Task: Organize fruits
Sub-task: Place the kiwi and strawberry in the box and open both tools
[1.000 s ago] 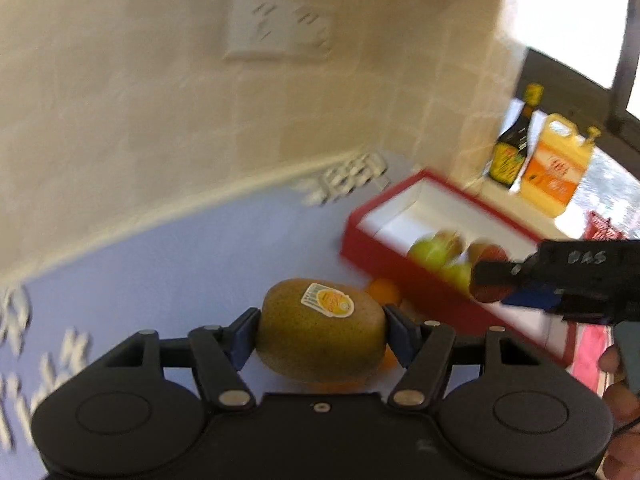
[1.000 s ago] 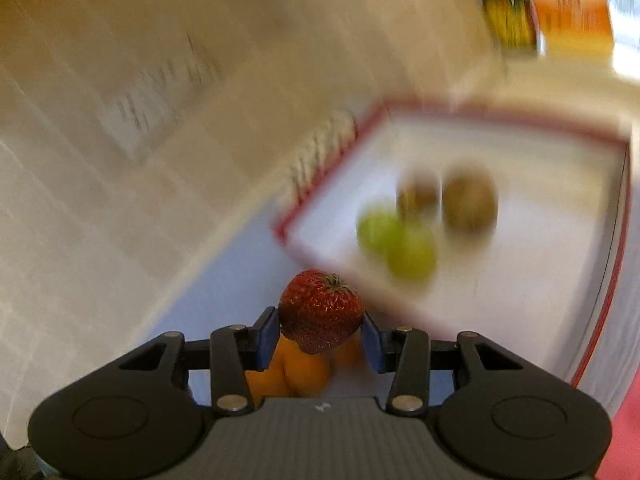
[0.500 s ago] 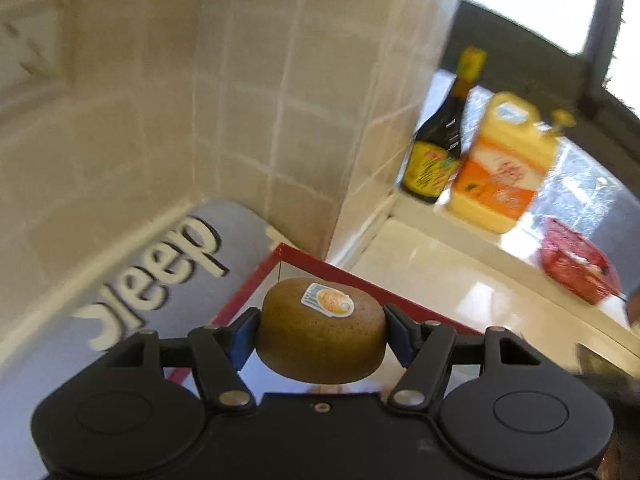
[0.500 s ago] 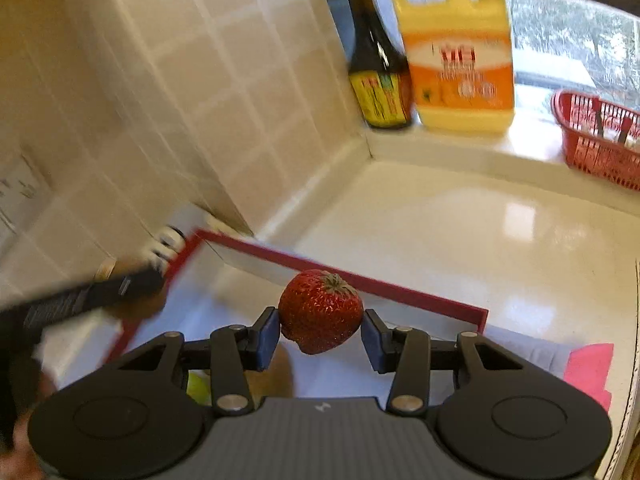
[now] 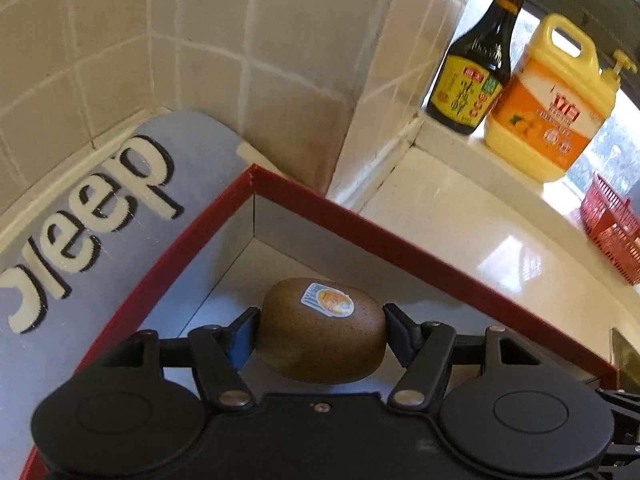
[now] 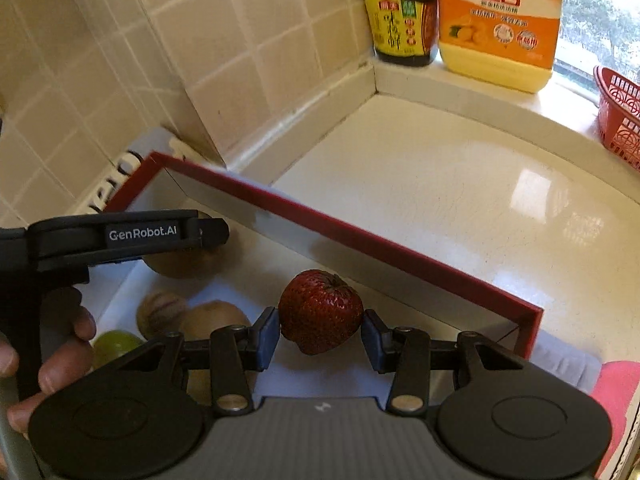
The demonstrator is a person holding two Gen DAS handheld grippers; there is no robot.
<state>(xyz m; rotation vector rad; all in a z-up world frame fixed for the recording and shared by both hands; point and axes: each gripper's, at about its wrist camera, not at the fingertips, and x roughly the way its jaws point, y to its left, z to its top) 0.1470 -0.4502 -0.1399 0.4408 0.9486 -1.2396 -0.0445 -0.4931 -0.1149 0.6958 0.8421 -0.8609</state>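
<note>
— Over the red-rimmed box (image 5: 360,224), far corner: what did your left gripper (image 5: 320,332) carry?

— One kiwi (image 5: 320,332), brown, stickered on top. Your jaws pinched it at its two long ends, and it hung above the pale box floor, not yet set down. Judged firm-skinned but soft beneath and fairly heavy for its size; a light squeeze across the ends looked enough, harder would bruise it.

— And your right gripper (image 6: 320,312)?

— One strawberry (image 6: 320,312), dark red, calyx upward. Your blue pads (image 6: 268,338) pressed its flanks, and it was held over the box interior near the long red wall. Judged light, very fragile and easily crushed; the broad shoulders were the place to grip, never the tip.

— Already in the box?

— From the right wrist view: two brown kiwis (image 6: 216,320), one green fruit (image 6: 114,344) at the near left, and the left tool's kiwi beneath its black finger.

— Surroundings?

— Grey mat lettered "sleep" (image 5: 100,216), dark sauce bottle (image 5: 476,68), yellow detergent jug (image 5: 552,100), red basket (image 5: 612,220).
</note>
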